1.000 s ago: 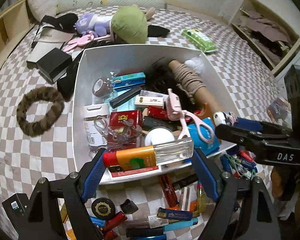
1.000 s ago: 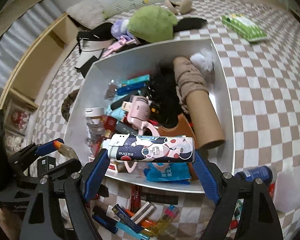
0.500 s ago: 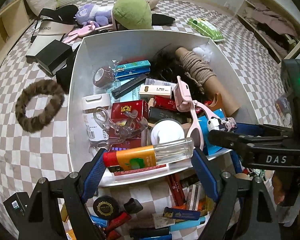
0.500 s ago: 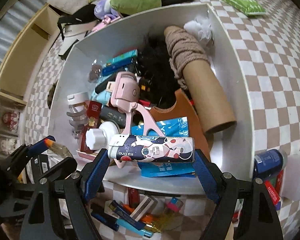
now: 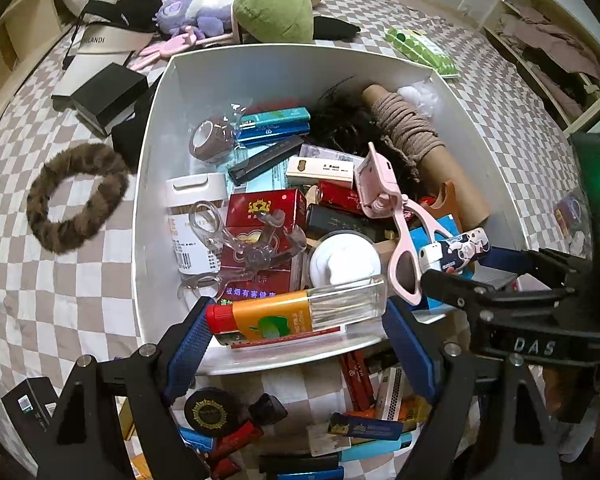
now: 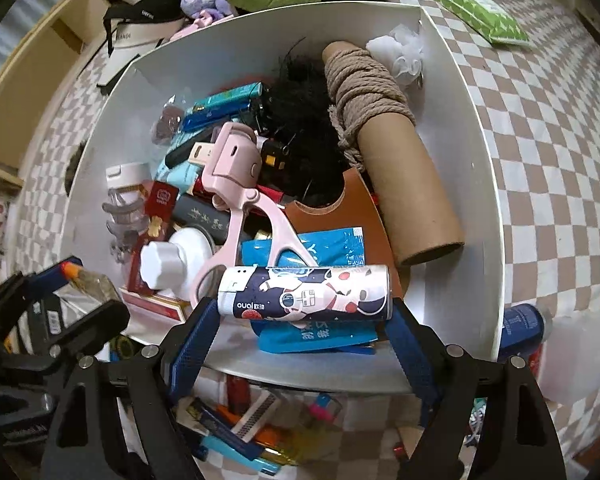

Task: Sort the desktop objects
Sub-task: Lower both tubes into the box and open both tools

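A white bin [image 5: 260,60] full of small items stands on a checkered cover. My left gripper [image 5: 296,316] is shut on an orange lighter [image 5: 284,314] with a red cap and a clear end. It holds the lighter crosswise over the bin's near rim. My right gripper [image 6: 304,312] is shut on a printed cartoon cylinder [image 6: 304,290], also crosswise, above a blue packet [image 6: 316,248] inside the bin [image 6: 452,184]. The left wrist view shows that cylinder [image 5: 456,252] at the right. The lighter [image 6: 88,280] appears at the left of the right wrist view.
The bin holds a rope-wound cardboard tube [image 6: 392,152], a pink eyelash curler [image 5: 392,216], red boxes and a white jar. Loose lighters [image 5: 360,432] lie before the bin. Around it are a fur ring [image 5: 76,196], a black box [image 5: 108,96], plush toys [image 5: 272,12] and a blue bottle [image 6: 520,324].
My right gripper has sunk toward the bin with the cylinder and tipped further down. The left gripper has barely moved, and both grips are unchanged.
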`<state>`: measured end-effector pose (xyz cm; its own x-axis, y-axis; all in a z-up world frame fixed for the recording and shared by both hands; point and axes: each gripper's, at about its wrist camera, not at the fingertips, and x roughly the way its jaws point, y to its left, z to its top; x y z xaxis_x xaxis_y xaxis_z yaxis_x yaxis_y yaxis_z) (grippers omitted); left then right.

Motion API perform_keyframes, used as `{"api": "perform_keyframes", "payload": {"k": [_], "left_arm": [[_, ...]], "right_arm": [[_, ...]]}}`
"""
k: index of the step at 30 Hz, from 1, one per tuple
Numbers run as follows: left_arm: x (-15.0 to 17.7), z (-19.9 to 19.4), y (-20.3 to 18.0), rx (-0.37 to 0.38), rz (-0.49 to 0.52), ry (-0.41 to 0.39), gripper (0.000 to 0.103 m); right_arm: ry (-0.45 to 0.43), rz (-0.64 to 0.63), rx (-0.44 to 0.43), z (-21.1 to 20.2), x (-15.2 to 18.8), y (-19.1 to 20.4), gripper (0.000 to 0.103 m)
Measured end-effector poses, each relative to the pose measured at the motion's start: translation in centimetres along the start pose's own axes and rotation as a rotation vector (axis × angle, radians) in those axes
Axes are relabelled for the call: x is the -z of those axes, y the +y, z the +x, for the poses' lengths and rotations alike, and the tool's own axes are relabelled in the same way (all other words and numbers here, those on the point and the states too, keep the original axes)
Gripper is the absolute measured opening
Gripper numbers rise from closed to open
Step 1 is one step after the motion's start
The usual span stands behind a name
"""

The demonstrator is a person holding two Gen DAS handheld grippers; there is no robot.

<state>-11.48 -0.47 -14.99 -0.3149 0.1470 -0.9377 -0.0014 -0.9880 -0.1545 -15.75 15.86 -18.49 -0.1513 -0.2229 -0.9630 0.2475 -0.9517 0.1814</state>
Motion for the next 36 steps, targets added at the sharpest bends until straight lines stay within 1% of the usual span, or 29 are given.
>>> {"api": "perform_keyframes", "payload": {"k": [6, 14, 20, 26, 36], "left_arm": [[-0.4, 0.8, 0.0, 0.01, -0.026, 0.027, 0.085], [-0.9, 1.4, 0.3, 0.01, -0.052, 0.049, 0.085], [-0.8, 2.2, 0.3, -0.006, -0.041, 0.081, 0.085], [-0.8, 2.7, 0.0, -0.003, -0.032, 0.103, 0.085], [-0.8, 3.0, 0.1, 0.002, -0.03, 0.11, 0.085]], "right_arm": [[0.0, -0.016, 0.0, -0.1, 0.1, 0.2, 0.084], [-0.02, -0.024, 0.022, -0.7, 0.2, -0.1, 0.084], [-0.025, -0.031, 0.038, -0.9, 0.3, -0.3, 0.084], [-0.029, -0.033, 0.035, -1.0, 0.4, -0.2, 0.084], [-0.03, -0.051, 0.038, -1.1, 0.6, 0.0, 0.084]]}}
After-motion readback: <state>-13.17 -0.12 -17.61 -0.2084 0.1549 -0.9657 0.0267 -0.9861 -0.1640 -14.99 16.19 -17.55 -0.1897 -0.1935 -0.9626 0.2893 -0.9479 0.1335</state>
